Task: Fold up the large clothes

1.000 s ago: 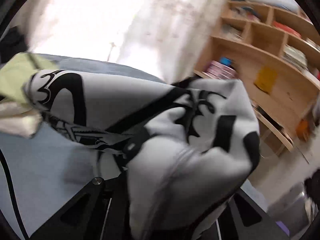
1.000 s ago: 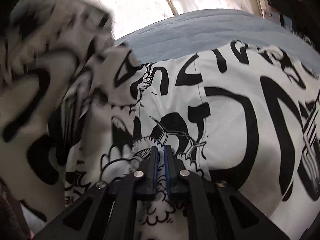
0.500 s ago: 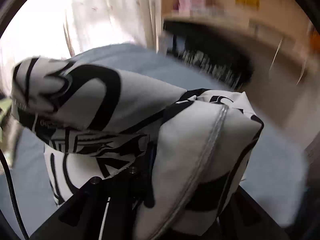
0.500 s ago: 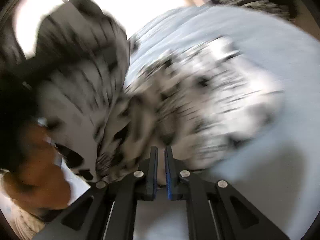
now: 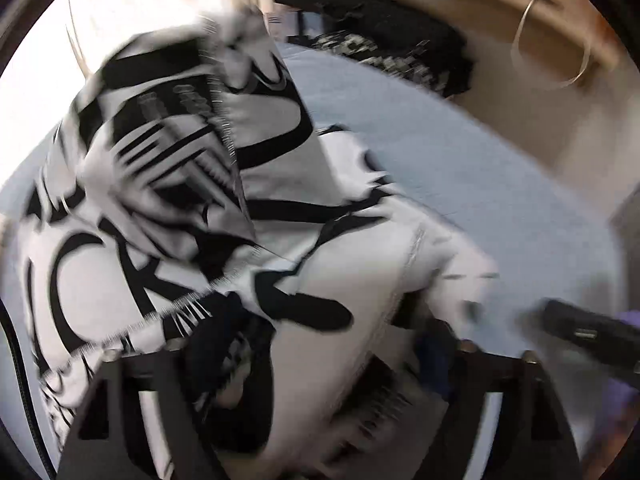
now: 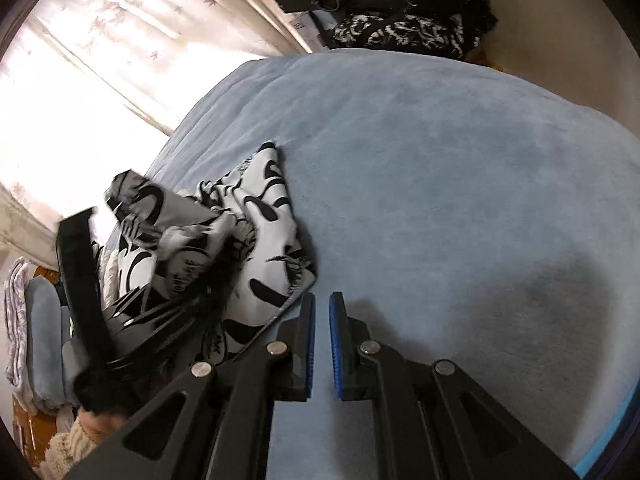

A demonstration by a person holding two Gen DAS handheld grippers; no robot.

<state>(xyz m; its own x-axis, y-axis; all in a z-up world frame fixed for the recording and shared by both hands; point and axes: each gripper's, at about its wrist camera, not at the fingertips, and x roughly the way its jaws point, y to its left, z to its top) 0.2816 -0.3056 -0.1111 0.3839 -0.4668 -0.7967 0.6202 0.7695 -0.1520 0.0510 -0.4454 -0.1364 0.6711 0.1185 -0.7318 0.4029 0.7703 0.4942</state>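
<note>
Right gripper (image 6: 322, 344) of mine nearly closed, empty, over blue bedspread (image 6: 460, 168). Left gripper (image 5: 320, 364) smothered in black-and-white printed garment (image 5: 192, 208), can't tell grip. Curtains (image 6: 120, 40) at 10 o'clock.

Strong daylight from curtained window (image 6: 100, 80) up-left of right gripper (image 6: 322, 344), blown-out glare. Right view sharp; dark shadow on bed (image 6: 460, 184) right of gripper. Left view heavily motion-blurred, garment (image 5: 192, 184) smeared. Fisheye bending, black vignette at edges.
</note>
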